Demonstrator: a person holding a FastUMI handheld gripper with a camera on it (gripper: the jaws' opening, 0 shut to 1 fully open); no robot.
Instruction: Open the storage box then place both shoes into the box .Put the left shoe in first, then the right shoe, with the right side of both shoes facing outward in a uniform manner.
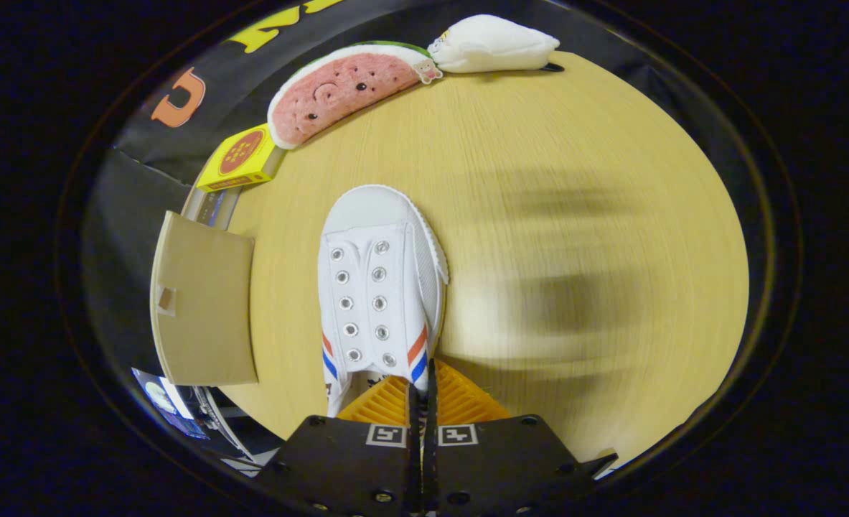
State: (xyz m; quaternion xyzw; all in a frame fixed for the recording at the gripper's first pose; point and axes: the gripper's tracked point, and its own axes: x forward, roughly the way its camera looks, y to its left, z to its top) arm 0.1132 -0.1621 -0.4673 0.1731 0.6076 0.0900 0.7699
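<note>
Up close, jaws: the gripper (422, 388) has its two orange ribbed fingers (381, 402) drawn tight together, clenched on the thin rim at the heel opening of a white shoe (381, 287), one pad inside the opening and the other against the outer wall.
Shoe: a white canvas sneaker with no laces, two rows of metal eyelets and red and blue diagonal stripes on both sides near the heel; its rubber toe cap points away from the fingers, across the bench (539, 179).
Shoe's contact with the bench: cannot be told; the shoe stands out sharp while the wood grain behind it is smeared with motion blur.
Shadows: soft dark blotches lie on the wood just beside the shoe, on the side away from the cardboard.
Cardboard: a plain brown flap (205, 309), seemingly part of the storage box, sits at the bench edge beside the shoe, a small paper tab on its face; whether the box beneath is fully open cannot be told.
Far edge of the bench: a small yellow box (241, 158) with a red round mark, then a watermelon-slice plush (345, 90) with a stitched face and a small bear tag, then a white plush (492, 44), set in a row beyond the shoe's toe.
Below the flap: a glimpse of shiny, clear material with bluish reflections, too distorted to identify.
</note>
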